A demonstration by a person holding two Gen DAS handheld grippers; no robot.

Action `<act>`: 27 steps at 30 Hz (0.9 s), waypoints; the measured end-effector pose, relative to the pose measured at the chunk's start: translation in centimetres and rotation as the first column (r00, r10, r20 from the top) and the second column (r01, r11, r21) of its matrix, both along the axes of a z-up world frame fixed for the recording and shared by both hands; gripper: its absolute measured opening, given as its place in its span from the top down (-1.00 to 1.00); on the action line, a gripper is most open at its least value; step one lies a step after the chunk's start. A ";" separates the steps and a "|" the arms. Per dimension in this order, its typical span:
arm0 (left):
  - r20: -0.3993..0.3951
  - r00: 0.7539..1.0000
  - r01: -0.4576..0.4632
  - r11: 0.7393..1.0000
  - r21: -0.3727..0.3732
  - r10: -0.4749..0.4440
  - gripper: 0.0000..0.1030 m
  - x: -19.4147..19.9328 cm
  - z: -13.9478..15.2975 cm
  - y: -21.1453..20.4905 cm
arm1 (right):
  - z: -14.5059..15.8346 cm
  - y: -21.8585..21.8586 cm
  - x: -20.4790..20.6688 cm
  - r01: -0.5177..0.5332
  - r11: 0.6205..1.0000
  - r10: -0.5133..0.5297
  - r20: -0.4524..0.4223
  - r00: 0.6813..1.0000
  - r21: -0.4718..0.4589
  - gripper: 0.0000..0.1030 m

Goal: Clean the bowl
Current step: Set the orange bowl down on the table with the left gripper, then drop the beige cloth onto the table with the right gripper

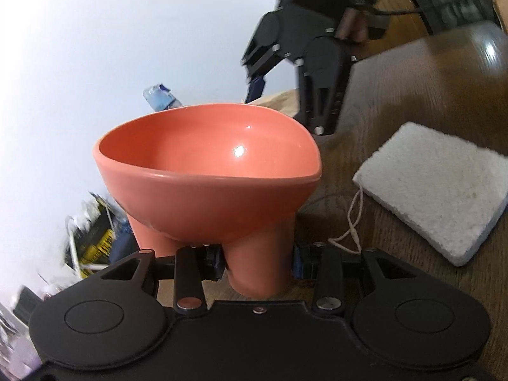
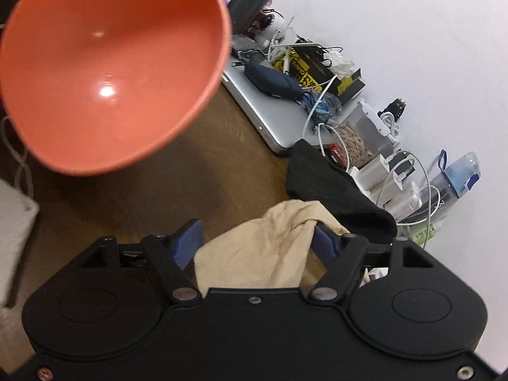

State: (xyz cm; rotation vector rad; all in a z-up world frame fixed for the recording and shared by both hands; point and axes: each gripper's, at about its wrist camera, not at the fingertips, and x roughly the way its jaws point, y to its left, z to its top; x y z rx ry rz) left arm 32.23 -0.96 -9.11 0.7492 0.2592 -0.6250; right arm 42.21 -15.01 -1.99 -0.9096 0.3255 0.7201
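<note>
Your left gripper (image 1: pixel 258 262) is clamped on a leg of the coral bowl (image 1: pixel 206 171), holding it tilted above the wooden bench (image 1: pixel 412 101). Your right gripper (image 2: pixel 257 241) stands apart, a beige cloth (image 2: pixel 263 247) lying loose between its blue pads (image 2: pixel 187 243). A white sponge (image 1: pixel 435 190) rests beside the bowl.

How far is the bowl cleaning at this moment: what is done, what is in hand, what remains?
Done: the left gripper is shut on the foot of the coral bowl and holds it tilted. In hand: the right gripper stands open around the beige cloth, pads not pressing it. Left: no cloth touches the bowl's inside, so the wiping remains. The white sponge lies unused on the wooden table.
</note>
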 end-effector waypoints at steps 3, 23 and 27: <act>-0.111 0.993 -0.055 0.995 -0.086 0.045 0.20 1.8 1.0 0.9 | 0.2 -0.8 -1.0 0.031 0.999 -0.031 0.013 0.999 0.009 -0.56; -0.454 0.759 -0.627 0.713 -0.314 0.467 -0.32 7.9 3.3 2.4 | 0.9 -1.9 -6.5 0.414 0.717 -0.323 -0.259 0.910 0.561 -0.79; -0.460 0.756 -0.634 0.694 -0.340 0.465 -0.79 6.4 4.0 3.7 | 0.5 -3.6 -7.2 0.482 0.603 -0.296 -0.383 0.875 0.636 -0.80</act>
